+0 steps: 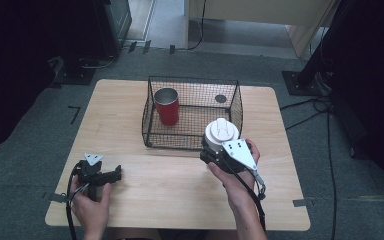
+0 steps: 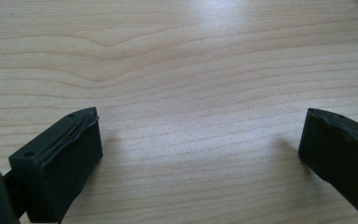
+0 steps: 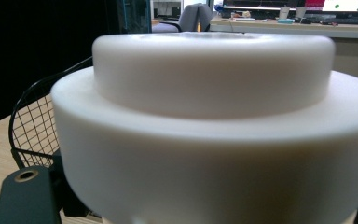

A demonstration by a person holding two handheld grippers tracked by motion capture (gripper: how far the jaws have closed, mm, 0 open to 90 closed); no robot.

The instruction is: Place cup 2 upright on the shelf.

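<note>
The white lidded cup (image 1: 221,132) is standing upright, clamped in the right gripper (image 1: 219,150), hanging just at the near wall of the wire basket (image 1: 195,146). Inside, 1 red cup (image 1: 166,106) is occupying the far-left corner, so the open space is lying ahead and to the right. The left gripper (image 1: 111,174) is resting well apart, its jaws spread over bare table (image 2: 177,70).

Two black jaws, wide apart, over bare wooden table (image 2: 191,70).

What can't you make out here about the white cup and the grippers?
- White lidded cup: its body below the lid is cut off in the right gripper view and hidden by the right gripper in the high view.
- Left gripper: too small and dark in the high view to read its jaws.
</note>
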